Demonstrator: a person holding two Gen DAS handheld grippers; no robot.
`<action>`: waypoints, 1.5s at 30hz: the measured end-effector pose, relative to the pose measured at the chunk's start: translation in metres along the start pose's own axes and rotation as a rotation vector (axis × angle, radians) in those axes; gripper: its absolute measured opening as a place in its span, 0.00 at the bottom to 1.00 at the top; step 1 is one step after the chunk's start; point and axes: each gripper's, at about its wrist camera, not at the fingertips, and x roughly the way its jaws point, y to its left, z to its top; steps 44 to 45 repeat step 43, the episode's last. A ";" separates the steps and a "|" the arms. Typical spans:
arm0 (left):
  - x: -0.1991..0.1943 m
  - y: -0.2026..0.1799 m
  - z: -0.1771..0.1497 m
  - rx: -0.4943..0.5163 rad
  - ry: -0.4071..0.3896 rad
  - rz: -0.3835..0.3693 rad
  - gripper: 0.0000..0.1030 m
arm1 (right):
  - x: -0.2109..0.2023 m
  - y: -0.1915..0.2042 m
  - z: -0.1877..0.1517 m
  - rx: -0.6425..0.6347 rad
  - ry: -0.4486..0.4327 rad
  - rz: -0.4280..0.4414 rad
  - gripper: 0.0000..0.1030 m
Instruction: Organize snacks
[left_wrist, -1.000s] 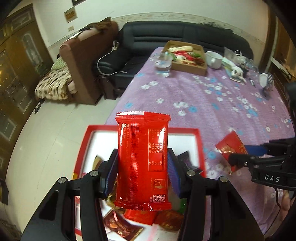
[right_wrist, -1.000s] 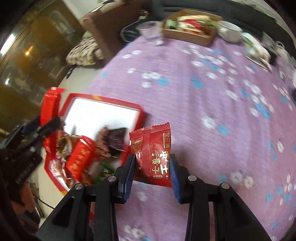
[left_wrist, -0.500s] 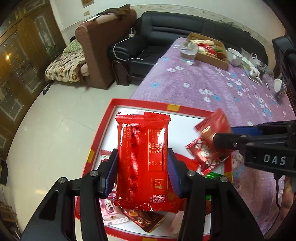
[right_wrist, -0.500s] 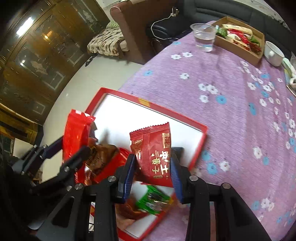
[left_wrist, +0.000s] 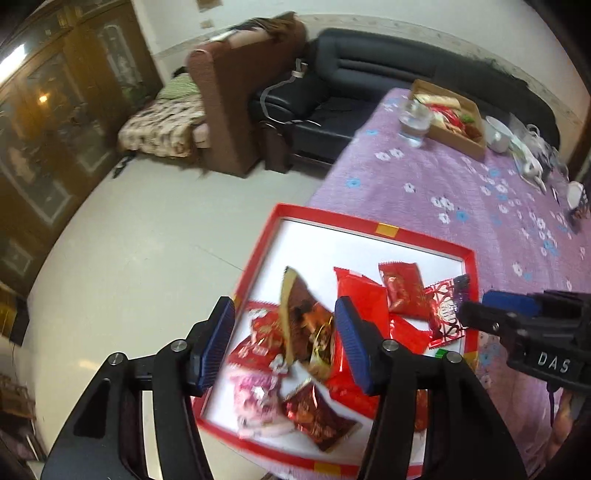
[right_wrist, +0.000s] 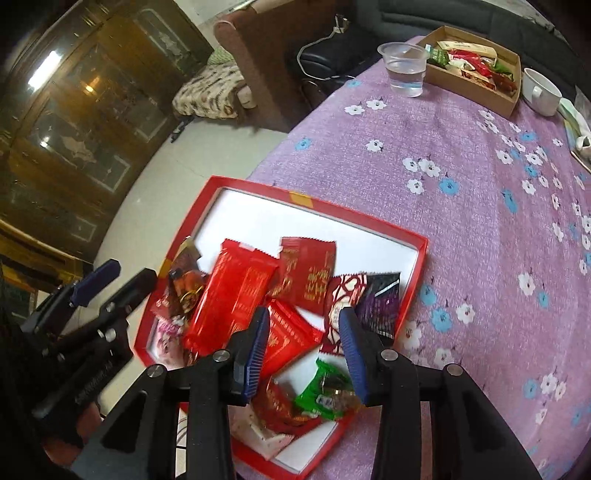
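Observation:
A red-rimmed tray (left_wrist: 369, 225) (right_wrist: 317, 208) with a white floor sits at the near left edge of the purple table and holds several snack packets. The long red packet (right_wrist: 232, 299) (left_wrist: 360, 295) lies loose on the pile. Beside it lies the small red packet (right_wrist: 310, 277) (left_wrist: 402, 295). My left gripper (left_wrist: 284, 339) hovers over the tray's left part with its jaws opening and nothing between the pads. My right gripper (right_wrist: 303, 321) hangs open over the tray's right part, also holding nothing. Each gripper shows in the other's view: the left gripper (right_wrist: 110, 280), the right gripper (left_wrist: 480, 310).
At the table's far end stand a plastic cup of water (right_wrist: 404, 70), a brown cardboard box of snacks (right_wrist: 476, 70) and a white mug (right_wrist: 541, 92). Left of the table there is bare floor, with a black sofa (left_wrist: 369, 74) and a brown armchair (left_wrist: 236, 110) beyond.
Both grippers have let go of their packets; the long red packet and the small red packet now lie in the tray. Both sets of jaws stand wider than before.

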 end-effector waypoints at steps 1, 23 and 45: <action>-0.010 0.001 -0.005 -0.027 -0.016 0.012 0.56 | -0.004 0.000 -0.004 -0.017 -0.005 0.005 0.40; -0.132 -0.068 -0.084 -0.106 -0.089 0.035 0.75 | -0.098 -0.038 -0.134 -0.174 -0.086 0.107 0.45; -0.156 -0.068 -0.092 -0.090 -0.175 0.045 0.82 | -0.113 -0.028 -0.139 -0.198 -0.132 0.101 0.51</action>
